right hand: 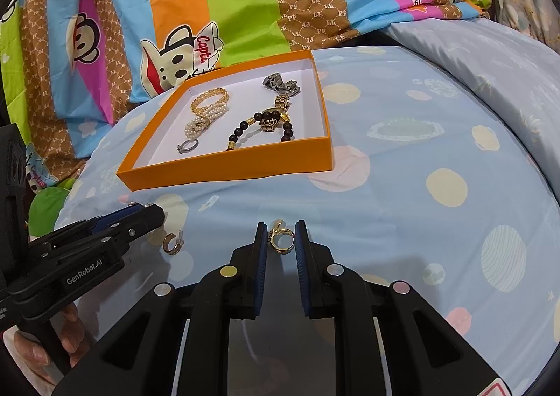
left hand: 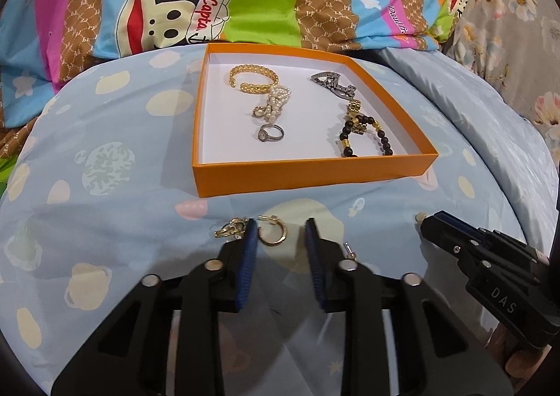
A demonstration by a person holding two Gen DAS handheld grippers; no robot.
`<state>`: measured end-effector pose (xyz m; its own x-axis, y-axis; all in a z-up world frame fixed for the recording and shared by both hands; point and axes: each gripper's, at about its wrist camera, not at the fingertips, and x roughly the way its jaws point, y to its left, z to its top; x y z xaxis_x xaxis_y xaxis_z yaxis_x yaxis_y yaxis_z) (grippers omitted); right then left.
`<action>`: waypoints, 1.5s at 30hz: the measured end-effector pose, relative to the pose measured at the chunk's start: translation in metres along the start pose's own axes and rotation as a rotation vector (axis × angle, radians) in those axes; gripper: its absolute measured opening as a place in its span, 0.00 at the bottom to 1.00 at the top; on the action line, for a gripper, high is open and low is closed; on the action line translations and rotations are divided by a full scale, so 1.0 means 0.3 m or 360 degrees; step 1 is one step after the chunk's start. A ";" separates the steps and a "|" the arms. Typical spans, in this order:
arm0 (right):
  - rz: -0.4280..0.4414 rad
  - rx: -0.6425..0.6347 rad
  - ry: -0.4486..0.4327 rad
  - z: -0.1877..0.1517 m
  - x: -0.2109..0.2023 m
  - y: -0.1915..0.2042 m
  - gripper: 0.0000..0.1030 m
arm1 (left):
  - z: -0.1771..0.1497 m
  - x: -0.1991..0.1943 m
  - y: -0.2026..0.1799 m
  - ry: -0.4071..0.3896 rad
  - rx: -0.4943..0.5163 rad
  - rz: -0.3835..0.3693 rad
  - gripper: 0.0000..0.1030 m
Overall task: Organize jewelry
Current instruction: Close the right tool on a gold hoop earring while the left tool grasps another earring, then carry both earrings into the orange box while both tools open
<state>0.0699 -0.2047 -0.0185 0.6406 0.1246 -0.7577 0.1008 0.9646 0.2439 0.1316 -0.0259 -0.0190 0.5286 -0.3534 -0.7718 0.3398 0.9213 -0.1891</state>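
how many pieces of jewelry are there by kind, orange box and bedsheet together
earrings: 4
rings: 1
bracelets and link bands: 5
total: 10

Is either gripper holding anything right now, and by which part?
The right gripper pinches a gold hoop earring across its ring. The left gripper holds nothing; a second hoop lies between its open jaws.
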 end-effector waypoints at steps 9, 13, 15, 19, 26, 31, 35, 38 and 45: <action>0.0006 0.0007 -0.0015 0.001 -0.007 -0.002 0.15 | -0.004 -0.008 -0.001 -0.0013 0.0004 -0.0011 0.16; 0.0009 0.0005 -0.0030 0.003 -0.015 -0.002 0.15 | -0.008 -0.032 -0.014 -0.0028 0.0017 -0.0033 0.16; 0.0008 0.0005 -0.0042 0.006 -0.024 -0.003 0.15 | -0.006 -0.056 -0.025 -0.0051 0.0030 -0.0044 0.16; 0.0015 0.0003 -0.0079 0.017 -0.058 -0.001 0.15 | 0.009 -0.108 -0.038 -0.0096 0.0043 -0.0061 0.16; 0.0052 -0.0089 -0.0180 0.121 -0.134 0.047 0.15 | 0.101 -0.182 -0.014 -0.0204 0.0040 -0.0038 0.16; 0.0095 -0.0118 -0.0257 0.240 -0.130 0.081 0.15 | 0.206 -0.184 0.015 -0.0281 0.0014 0.0000 0.16; 0.0128 -0.0121 -0.0250 0.326 -0.048 0.108 0.15 | 0.279 -0.107 0.032 -0.0281 -0.0028 0.0008 0.16; 0.0140 -0.0103 -0.0227 0.374 0.030 0.116 0.15 | 0.301 -0.046 0.037 -0.0262 -0.0044 -0.0008 0.16; 0.0151 -0.0085 -0.0130 0.402 0.186 0.128 0.15 | 0.302 0.090 0.054 -0.0163 -0.0046 0.0011 0.16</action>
<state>0.2013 -0.1888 0.0216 0.7055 0.1983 -0.6804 -0.0024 0.9607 0.2776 0.2220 -0.0351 0.0120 0.6081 -0.3602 -0.7074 0.3141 0.9276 -0.2022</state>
